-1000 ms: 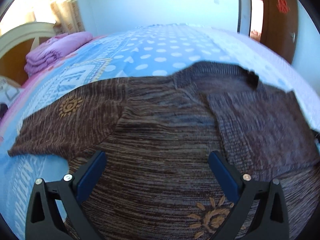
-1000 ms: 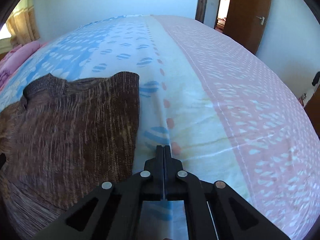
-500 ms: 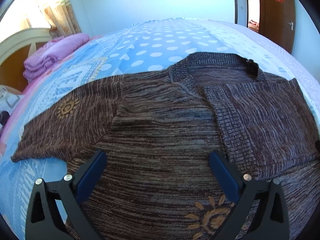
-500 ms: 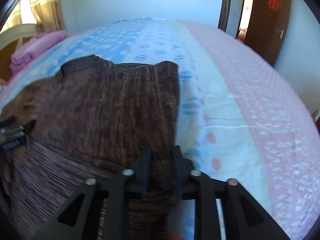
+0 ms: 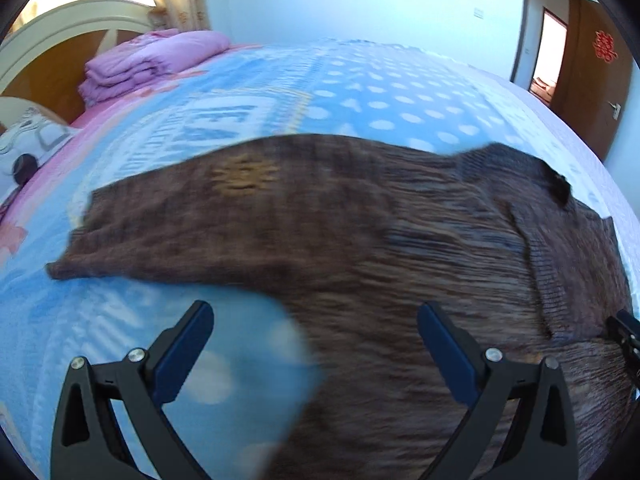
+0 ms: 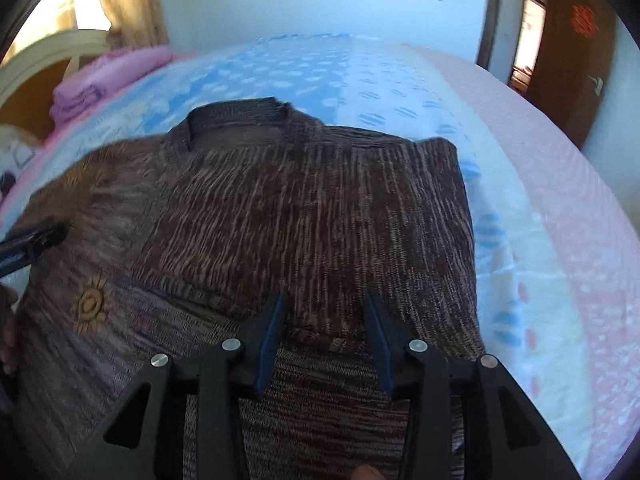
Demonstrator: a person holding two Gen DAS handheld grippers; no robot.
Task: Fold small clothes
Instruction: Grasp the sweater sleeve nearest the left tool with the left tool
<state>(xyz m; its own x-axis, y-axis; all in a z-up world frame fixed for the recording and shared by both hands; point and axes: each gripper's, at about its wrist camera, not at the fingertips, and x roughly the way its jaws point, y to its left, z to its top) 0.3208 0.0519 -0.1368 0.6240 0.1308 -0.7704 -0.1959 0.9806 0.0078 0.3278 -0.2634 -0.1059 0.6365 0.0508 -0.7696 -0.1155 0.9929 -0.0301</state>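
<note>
Lying flat on the bed (image 5: 360, 80), one brown sweater (image 6: 304, 208) has one sleeve spread left; bare sheet rings it. Left gripper (image 5: 316, 344) jaws wide apart, right gripper (image 6: 326, 336) jaws opening, both empty.

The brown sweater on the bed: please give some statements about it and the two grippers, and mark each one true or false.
1. One sleeve of the brown sweater is folded across its body. True.
2. The left gripper is clamped on the sweater. False: its jaws stand wide apart, holding nothing.
3. The other sleeve lies spread out on the bedsheet. True.
4. The right gripper is fully shut. False: its jaws are opening above the sweater.
5. The folded pink blanket lies on the sweater. False: it sits apart, near the headboard.
</note>
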